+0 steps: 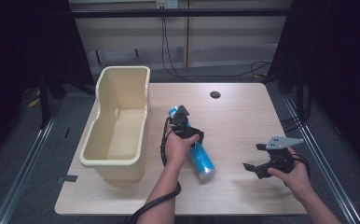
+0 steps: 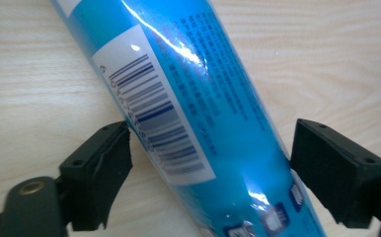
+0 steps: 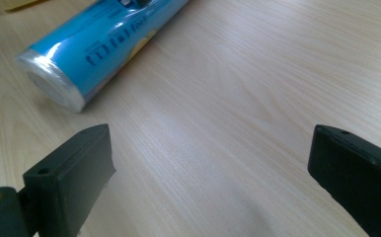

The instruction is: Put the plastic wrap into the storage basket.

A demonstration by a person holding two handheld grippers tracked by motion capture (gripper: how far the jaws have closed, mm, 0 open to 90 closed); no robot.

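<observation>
A blue cylindrical can (image 1: 202, 162) with a barcode label lies on its side on the wooden table (image 1: 243, 121), just right of the cream tub. My left gripper (image 1: 186, 134) comes down over the can's middle. In the left gripper view, the can (image 2: 213, 98) runs slantwise between the jaws of the left gripper (image 2: 210, 145), and both pads touch its sides. My right gripper (image 1: 255, 157) hovers near the table's front right, open, with bare wood between its jaws. In the right gripper view, the right gripper (image 3: 210, 148) faces the table, and the can's silver end (image 3: 50, 84) lies far left.
A tall cream plastic tub (image 1: 117, 168) stands on the table's left side, with nothing inside it. A dark round hole (image 1: 215, 94) sits in the tabletop near the back. Cables hang behind the table's far edge.
</observation>
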